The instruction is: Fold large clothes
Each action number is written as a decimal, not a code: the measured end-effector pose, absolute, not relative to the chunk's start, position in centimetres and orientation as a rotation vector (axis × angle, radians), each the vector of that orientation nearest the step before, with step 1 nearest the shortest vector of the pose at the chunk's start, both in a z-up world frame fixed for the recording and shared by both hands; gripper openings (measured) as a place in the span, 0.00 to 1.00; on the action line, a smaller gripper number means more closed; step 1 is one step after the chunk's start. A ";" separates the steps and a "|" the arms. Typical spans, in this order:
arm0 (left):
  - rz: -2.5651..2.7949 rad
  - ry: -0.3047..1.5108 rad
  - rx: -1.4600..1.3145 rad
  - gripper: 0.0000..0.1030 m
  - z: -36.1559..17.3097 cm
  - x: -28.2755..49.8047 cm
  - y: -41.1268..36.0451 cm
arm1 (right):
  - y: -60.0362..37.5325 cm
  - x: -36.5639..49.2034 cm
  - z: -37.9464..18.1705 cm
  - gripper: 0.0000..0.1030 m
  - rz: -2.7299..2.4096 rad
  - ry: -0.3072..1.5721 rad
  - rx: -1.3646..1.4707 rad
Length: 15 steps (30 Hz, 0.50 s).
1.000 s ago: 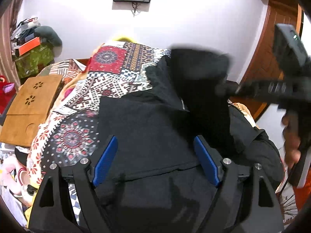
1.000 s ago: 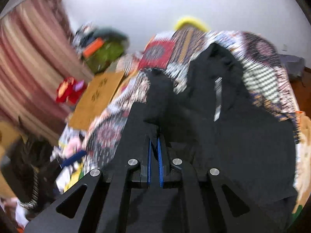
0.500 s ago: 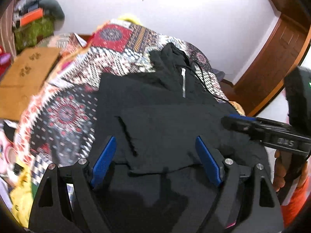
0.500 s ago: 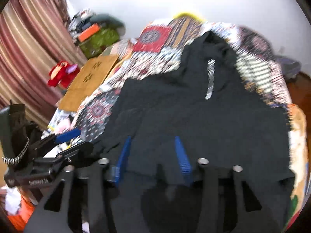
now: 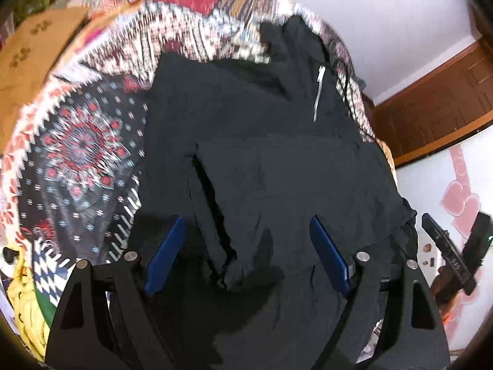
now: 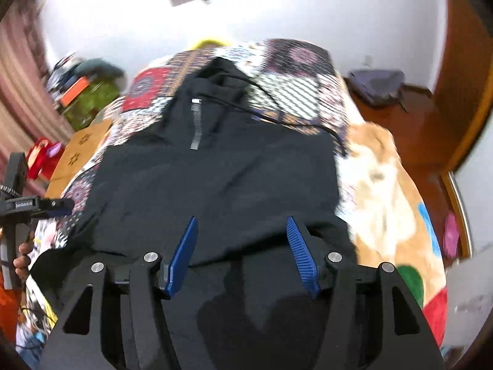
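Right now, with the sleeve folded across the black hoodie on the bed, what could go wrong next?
1. The folded sleeve lies loose on the black hoodie; the open left gripper above it could drag it askew.
2. The drawcord trails onto the bedspread and may snag.
3. The right gripper, jaws just opened and empty, may pinch several layers.

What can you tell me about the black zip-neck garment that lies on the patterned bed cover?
The black zip-neck garment looks like soft, matte fabric with a hood or collar at its far end, a short silver zipper at the neck and a thin black cord trailing onto the patterned bed cover. It lies spread out, one sleeve folded across the body. Neither open gripper appears to hold it.
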<state>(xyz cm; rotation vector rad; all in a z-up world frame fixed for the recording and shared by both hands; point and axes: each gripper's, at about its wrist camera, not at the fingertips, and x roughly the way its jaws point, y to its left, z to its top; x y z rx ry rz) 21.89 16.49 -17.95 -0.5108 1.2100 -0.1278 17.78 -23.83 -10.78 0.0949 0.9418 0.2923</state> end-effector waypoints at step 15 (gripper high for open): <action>-0.124 1.282 -0.263 0.19 -20.6 24.1 12.0 | -29.3 17.9 -10.7 0.55 0.190 0.921 0.171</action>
